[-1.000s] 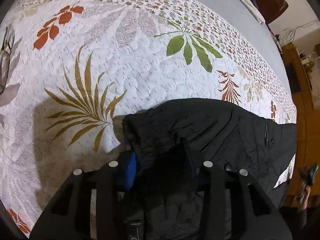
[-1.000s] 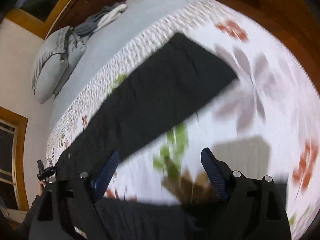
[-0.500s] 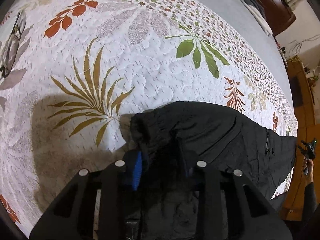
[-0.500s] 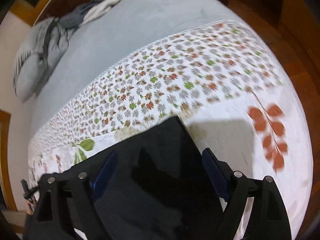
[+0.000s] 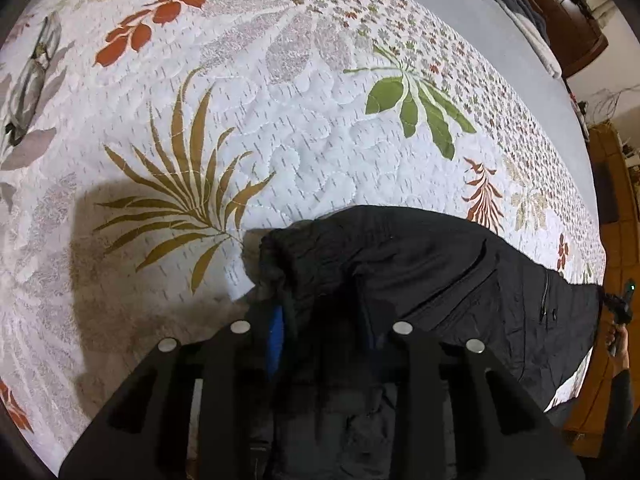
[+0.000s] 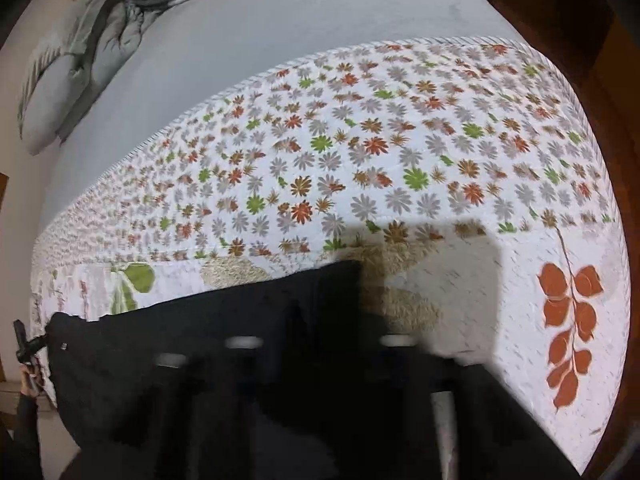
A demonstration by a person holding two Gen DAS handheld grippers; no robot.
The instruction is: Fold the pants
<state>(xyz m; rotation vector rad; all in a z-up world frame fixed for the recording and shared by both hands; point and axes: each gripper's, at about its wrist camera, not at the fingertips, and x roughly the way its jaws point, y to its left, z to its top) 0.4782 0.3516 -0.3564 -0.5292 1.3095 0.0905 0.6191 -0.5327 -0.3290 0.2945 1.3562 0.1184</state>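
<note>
The black pants (image 5: pixel 440 272) lie on a white quilted bedspread (image 5: pixel 280 120) printed with leaves. My left gripper (image 5: pixel 320 320) is shut on the bunched waistband end, with black cloth pinched between its blue pads. In the right wrist view the pants (image 6: pixel 200 352) stretch to the left, and their leg end lies under my right gripper (image 6: pixel 316 344). That gripper is blurred and dark against the cloth, so its jaws cannot be read.
Grey pillows (image 6: pixel 80 60) and a grey sheet (image 6: pixel 280 32) lie at the head of the bed. Wooden furniture (image 5: pixel 616 220) stands beyond the bed edge on the right. The other hand-held gripper (image 5: pixel 618 312) shows at the far right edge.
My left gripper has kept its hold and shifted slightly with the waistband. My right gripper swept across the bed to the pants' leg end and came down onto it.
</note>
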